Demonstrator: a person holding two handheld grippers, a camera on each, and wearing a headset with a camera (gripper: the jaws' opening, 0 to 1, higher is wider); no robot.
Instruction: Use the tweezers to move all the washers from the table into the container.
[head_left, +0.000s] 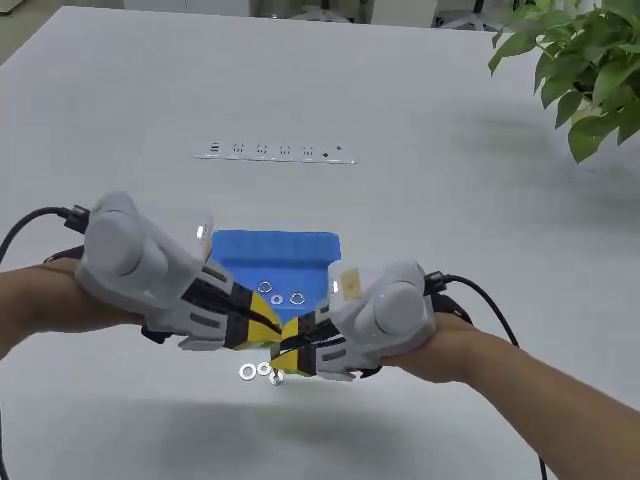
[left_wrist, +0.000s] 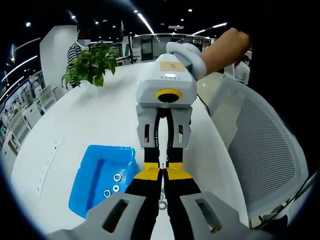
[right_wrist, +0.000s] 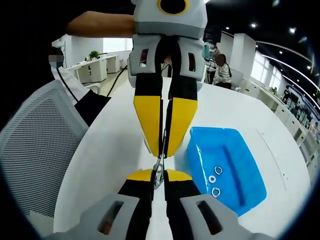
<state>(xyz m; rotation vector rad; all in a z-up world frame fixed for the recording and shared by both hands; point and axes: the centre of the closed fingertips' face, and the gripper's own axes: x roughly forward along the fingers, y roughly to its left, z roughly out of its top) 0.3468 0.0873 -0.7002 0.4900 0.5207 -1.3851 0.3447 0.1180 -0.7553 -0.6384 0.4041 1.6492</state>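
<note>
The left gripper (head_left: 268, 328) and right gripper (head_left: 292, 350) meet tip to tip just in front of the blue container (head_left: 275, 243) — both pairs of jaws pressed together on the thin tweezers (right_wrist: 158, 171) — with three washers (head_left: 262, 371) on the table (head_left: 400, 120) beneath them and three more lying inside the container.

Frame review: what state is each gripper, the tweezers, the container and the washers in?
left gripper: jaws shut, tips meeting the right gripper's.
right gripper: shut on the tweezers.
tweezers: pinched, running between both grippers' tips.
container: upright, open.
washers inside: three, lying flat in the container.
loose washers: on the table, not yet moved.
</note>
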